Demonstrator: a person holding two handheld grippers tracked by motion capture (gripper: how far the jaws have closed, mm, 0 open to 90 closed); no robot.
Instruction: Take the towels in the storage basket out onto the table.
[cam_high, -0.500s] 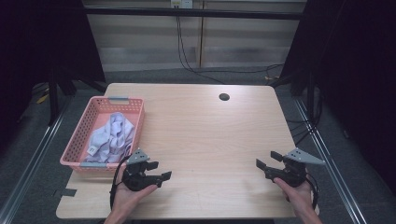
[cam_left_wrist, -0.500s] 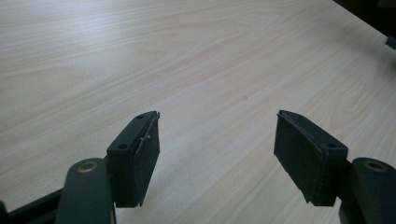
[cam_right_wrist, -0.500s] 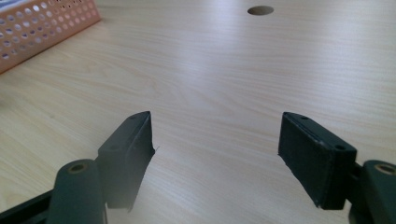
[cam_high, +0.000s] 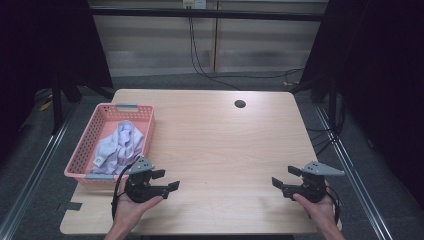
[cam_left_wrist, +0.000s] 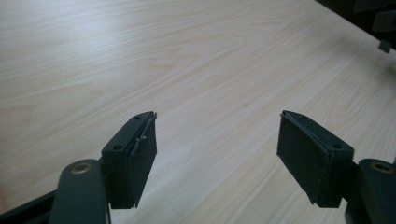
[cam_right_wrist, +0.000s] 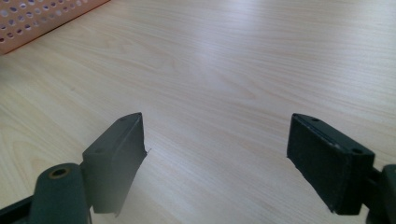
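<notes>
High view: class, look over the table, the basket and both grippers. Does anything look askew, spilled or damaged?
Nothing stands out. The pink basket sits flat at the table's left edge, the pale cloth bunched inside it, none spilling over. The left gripper and right gripper are open and empty.

The table (cam_high: 225, 145) has a light wood-grain top, smooth and with a soft sheen where the light falls on it. The basket (cam_high: 95, 134) looks like pink plastic, its walls pierced with many small holes, and it has a grey handle. The cloth (cam_high: 120, 146) in it is a pale lilac fabric, soft and crumpled, with a small white label. The left gripper (cam_high: 166, 180) and the right gripper (cam_high: 282, 177) are of black matt plastic. Their fingers (cam_left_wrist: 133, 158) carry dark pads with a slightly rough, rubber-like face, and brass-coloured metal rivets sit at the joints.
</notes>
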